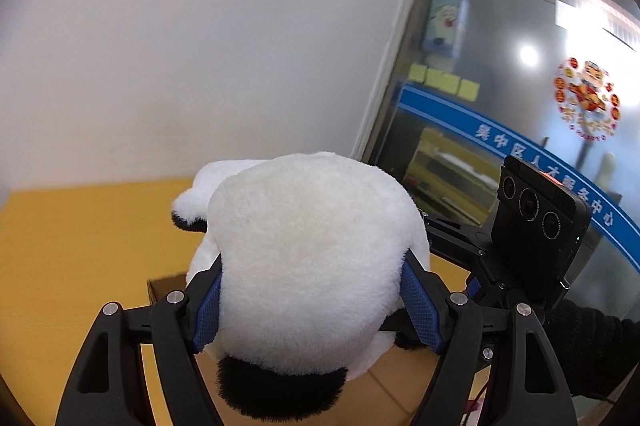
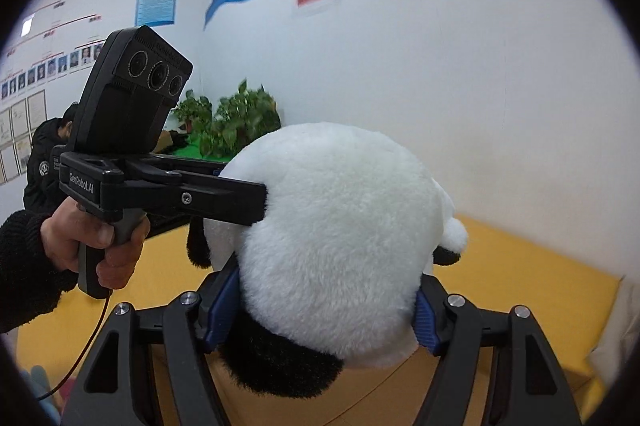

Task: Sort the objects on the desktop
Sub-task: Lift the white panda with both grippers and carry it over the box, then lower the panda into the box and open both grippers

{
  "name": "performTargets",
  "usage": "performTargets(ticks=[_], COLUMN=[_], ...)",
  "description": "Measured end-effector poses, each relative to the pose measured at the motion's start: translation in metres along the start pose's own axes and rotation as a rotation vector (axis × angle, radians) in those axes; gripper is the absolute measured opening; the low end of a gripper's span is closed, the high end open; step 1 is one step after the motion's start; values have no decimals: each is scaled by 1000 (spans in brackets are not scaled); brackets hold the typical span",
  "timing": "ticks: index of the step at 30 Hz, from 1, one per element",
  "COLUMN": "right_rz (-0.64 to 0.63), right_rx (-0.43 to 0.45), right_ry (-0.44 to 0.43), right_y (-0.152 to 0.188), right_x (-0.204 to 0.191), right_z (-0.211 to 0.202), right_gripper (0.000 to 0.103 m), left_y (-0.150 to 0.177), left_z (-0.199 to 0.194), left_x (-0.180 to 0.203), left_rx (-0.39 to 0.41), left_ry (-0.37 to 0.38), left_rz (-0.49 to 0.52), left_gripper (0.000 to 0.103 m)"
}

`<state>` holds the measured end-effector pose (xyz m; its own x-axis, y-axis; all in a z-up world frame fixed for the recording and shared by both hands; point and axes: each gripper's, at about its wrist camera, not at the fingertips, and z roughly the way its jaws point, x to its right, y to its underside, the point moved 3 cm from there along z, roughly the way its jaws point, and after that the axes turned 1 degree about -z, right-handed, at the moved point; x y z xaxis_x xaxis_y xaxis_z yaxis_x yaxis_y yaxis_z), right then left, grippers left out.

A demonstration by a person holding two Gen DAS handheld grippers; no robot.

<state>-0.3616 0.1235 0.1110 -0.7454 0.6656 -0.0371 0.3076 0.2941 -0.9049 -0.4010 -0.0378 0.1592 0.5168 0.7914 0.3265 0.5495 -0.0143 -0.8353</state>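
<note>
Both grippers grasp the same panda [image 1: 308, 266], a round white plush with black patches, and it hangs between them above the yellow desk [image 1: 80, 226] and a brown box [image 1: 164, 286] below. The left gripper [image 1: 312, 310] has its blue pads [image 1: 208, 314] pressed into the fur on two sides; the right gripper [image 2: 324, 310] does the same with its own pads [image 2: 222, 306], so each claw is clenched on the toy and neither is free. The relation that matters, I think, is that the panda sits directly ahead of each claw and very close, filling the jaws, while the two tools come at it from different sides, roughly crosswise. No arm is nearer than the other, so the lowering must be done together. The plush is nearly a ball, so I cannot name a long axis with confidence; a small white ear or paw [image 1: 188, 203] sticks out on the far side. The left view shows a corner of the box under the toy. The right view shows the left hand [image 2: 92, 246] on its handle and one left finger touching the panda's side, and a wide brown surface [image 2: 372, 394] directly beneath, probably the same box, but not its edges.
</note>
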Motion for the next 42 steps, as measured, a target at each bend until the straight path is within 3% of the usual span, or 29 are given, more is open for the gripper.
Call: performTargets(ticks=[6,9,14,19,22,26,30,34,37,42], right_rz=[53,38,29,63,92,149,108,92,127,120], right_rx=[-129,-164,-241,-267,-259,-238,-236,-337,-336,-336], right_ry=[-39,-46,-54,-97,-120,-190,-234,-234,-235,-139], right_y=[58,71,93,93,96,96,96,105,109,108], right_x=[30,31,27,27,30,34,33,22,19,17], right_z=[69,84,100,105,99,80,64,104,118,94], right_gripper=[71,71,70,73,88,89,88,86,85,87], left_y=[54,69,98,105,107,103,95,96,106,111], left_z=[74,85,99,94,87,68,49,46,48,21], left_x=[-55,-60,-65,-63,-63,-69,-81,-84,-84,-66], left_rx=[-132,-163,-304,-319,-316,-274,-245,-236,-260,-247], left_ry=[-54,-93,-184,-239,-243,-236,-246,-245,-245,-215], left_rz=[-69,-52,-20,2,-14,-66,-79,-80,-81,-61], left_gripper=[80,81,83,88,93,94,94,94,94,94])
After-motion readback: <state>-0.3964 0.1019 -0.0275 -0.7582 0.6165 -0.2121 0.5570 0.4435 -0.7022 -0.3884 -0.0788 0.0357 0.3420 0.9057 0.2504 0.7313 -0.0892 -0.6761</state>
